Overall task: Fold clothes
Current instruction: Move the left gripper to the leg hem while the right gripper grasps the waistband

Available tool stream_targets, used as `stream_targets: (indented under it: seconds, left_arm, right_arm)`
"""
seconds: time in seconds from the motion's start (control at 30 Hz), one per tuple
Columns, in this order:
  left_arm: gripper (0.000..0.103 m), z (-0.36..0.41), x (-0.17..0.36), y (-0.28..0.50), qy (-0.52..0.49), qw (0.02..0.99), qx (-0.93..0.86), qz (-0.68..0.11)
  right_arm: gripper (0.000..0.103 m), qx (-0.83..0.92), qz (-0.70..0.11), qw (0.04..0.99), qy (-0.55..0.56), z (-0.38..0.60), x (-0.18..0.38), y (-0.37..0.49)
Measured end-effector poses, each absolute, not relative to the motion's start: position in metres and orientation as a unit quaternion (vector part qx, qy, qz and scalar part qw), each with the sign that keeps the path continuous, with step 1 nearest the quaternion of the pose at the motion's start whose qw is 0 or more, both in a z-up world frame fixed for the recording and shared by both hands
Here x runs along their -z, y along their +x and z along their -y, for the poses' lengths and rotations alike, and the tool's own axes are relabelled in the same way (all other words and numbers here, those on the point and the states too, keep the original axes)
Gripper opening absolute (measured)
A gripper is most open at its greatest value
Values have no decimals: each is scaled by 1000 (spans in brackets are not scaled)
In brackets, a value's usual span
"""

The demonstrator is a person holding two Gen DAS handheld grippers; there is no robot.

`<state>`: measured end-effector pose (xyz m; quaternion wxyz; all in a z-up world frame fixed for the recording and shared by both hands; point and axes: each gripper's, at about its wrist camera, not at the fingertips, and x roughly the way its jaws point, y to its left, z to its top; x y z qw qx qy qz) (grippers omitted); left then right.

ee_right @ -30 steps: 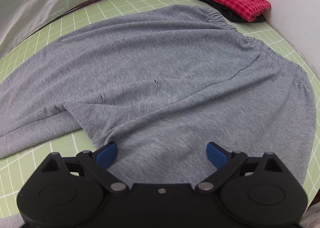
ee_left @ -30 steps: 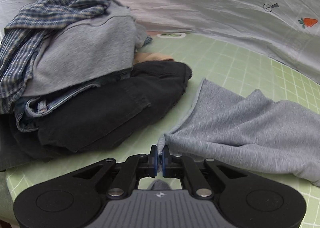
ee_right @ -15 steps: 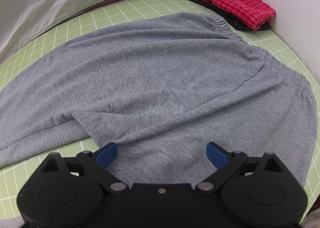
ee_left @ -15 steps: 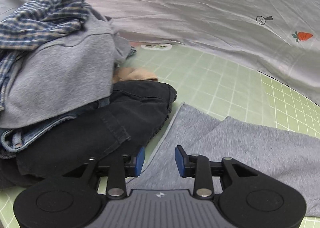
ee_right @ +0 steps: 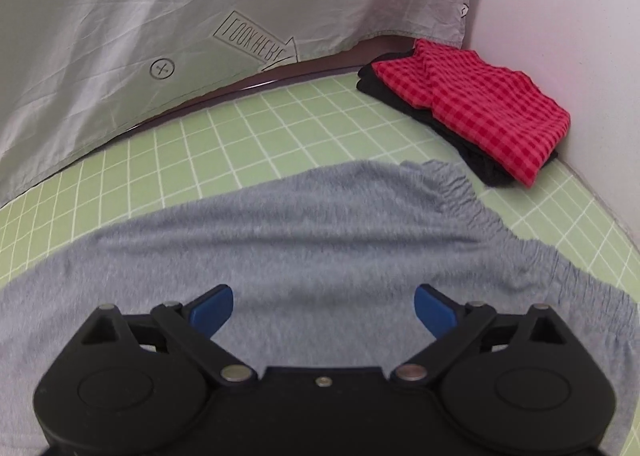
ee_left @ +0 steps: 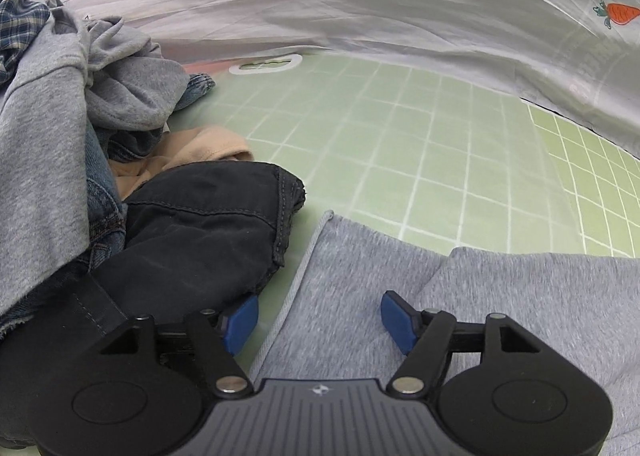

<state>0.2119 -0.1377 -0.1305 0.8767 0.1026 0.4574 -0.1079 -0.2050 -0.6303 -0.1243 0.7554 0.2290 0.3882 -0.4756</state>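
On green mat [ee_right: 280, 124], grey pants [ee_right: 320, 248] lie lengthwise, waistband [ee_right: 500, 224] rightward.

Grey pants [ee_left: 500, 296] cut off at 3 o'clock edge, left view; blurred in right view. Clothes pile [ee_left: 80, 176] cut off at 9 o'clock; black garment [ee_right: 460, 132] mostly hidden under red check cloth [ee_right: 480, 108].

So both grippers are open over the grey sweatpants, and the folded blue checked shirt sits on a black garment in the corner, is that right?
Not quite: the folded checked shirt is red, not blue, as the right wrist view shows. It does lie on a black garment in the corner, and the left gripper and right gripper are both open over the grey sweatpants.
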Motion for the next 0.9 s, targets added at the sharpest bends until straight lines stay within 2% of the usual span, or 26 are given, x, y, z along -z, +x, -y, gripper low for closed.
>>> stream_targets:
  seconds: [0.27, 0.5, 0.57, 0.67, 0.73, 0.9]
  left_arm:
    - [76, 143, 132, 212, 90, 880, 97, -457]
    - [80, 150, 131, 215, 82, 877, 72, -467]
    - [80, 153, 130, 216, 84, 876, 67, -470]
    - [80, 156, 130, 216, 85, 876, 58, -472]
    - [79, 159, 129, 215, 88, 876, 54, -470]
    - [79, 173, 128, 210, 121, 880, 59, -456]
  right_arm:
    - [99, 501, -377, 756, 188, 720, 133, -191]
    - [101, 492, -399, 752, 180, 756, 150, -209]
    - [98, 489, -406, 752, 178, 766, 155, -214]
    - [78, 467, -386, 767, 212, 777, 155, -224]
    - [46, 450, -373, 780, 226, 782, 153, -227]
    - [38, 474, -382, 770, 190, 800, 153, -228]
